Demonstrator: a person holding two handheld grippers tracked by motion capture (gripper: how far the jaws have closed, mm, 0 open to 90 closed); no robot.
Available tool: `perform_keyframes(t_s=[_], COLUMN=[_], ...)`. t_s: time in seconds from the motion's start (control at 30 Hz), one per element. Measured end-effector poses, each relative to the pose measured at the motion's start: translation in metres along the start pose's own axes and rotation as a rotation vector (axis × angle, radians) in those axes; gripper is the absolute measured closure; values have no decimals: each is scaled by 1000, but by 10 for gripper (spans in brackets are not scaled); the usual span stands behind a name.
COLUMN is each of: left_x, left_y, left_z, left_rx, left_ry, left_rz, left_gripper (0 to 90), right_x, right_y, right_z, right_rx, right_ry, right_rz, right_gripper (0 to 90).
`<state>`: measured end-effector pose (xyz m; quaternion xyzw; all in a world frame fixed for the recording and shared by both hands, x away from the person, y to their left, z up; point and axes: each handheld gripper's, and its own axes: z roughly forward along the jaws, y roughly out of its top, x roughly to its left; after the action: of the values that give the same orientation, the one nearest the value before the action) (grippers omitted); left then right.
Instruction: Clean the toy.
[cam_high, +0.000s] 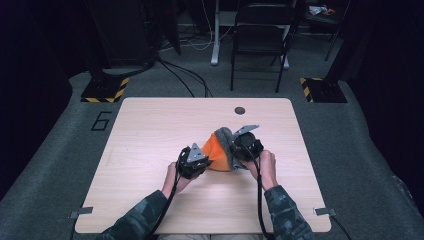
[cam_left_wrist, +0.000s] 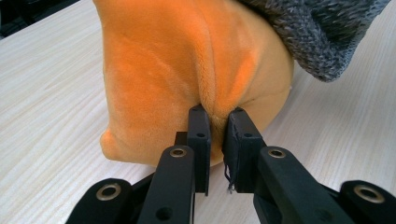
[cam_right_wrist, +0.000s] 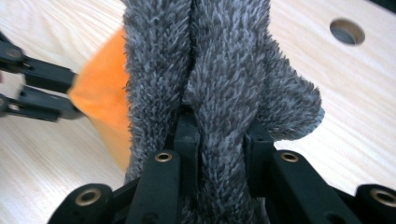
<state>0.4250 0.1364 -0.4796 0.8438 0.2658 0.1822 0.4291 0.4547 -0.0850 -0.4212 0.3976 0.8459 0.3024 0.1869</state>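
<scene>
One orange cushion (cam_high: 218, 152) sat mid-table (cam_high: 150, 130) under a grey fuzzy cover (cam_high: 227, 145); the left gripper (cam_left_wrist: 217, 128) had pinched a fold of orange plush; the right gripper (cam_right_wrist: 219, 135) clamped the grey pile; one round hole (cam_high: 239, 110) pierced the pale wood; one folding chair (cam_high: 260, 30) stood beyond on grey carpet.

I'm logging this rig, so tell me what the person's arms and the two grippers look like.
Both sleeves are camouflage-patterned in dark greens. The left gripper and right gripper are black, each topped by a grey three-cornered plate and trailing a black cable. Their jaws are flat black bars with brass-coloured rivets.
</scene>
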Motion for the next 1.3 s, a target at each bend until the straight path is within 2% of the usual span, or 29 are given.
perform_keyframes(t_s=[0.1, 0.3, 0.4, 0.57, 0.67, 0.77, 0.87, 0.9, 0.93, 1.0, 1.07, 1.2, 1.3], left_x=[2, 2, 4, 4, 4, 5, 7, 7, 7, 5, 4, 4, 3], left_y=[-1, -2, -2, -3, -3, -3, -4, -4, -4, -3, -3, -3, -3], left_z=[0, 1, 1, 1, 1, 1, 1, 1, 0, 0, 1, 1, 0], left_rx=[-3, -4, -8, -2, -4, -12, -13, -12, -12, -10, -12, -8, -10], left_ry=[-9, -6, -13, -8, -5, -5, -7, -6, -3, -4, -2, -7, -10], left_rz=[-15, -19, -26, -26, -19, -28, -37, -40, -37, -31, -25, -18, -21], left_gripper=[806, 804, 802, 801, 799, 799, 799, 799, 799, 798, 798, 796, 793], right_x=[-7, -19, -26, -32, -35, -37, -38, -38, -40, -40, -37, -16, 6], right_y=[-4, -15, -21, -32, -38, -36, -31, -29, -26, -18, -9, 7, 14], right_z=[4, 13, 20, 36, 46, 43, 32, 26, 20, 5, -12, -32, -30], right_rx=[27, 77, 95, 184, 227, 221, 193, 181, 149, 87, 11, -101, -114], right_ry=[-6, -32, -28, -66, -59, -64, -75, -71, -59, -47, -8, 52, 60], right_rz=[33, 59, 78, 106, 96, 96, 94, 108, 93, 95, 103, 81, 15], right_gripper=[724, 724, 724, 724, 724, 725, 726, 726, 727, 726, 726, 726, 725])
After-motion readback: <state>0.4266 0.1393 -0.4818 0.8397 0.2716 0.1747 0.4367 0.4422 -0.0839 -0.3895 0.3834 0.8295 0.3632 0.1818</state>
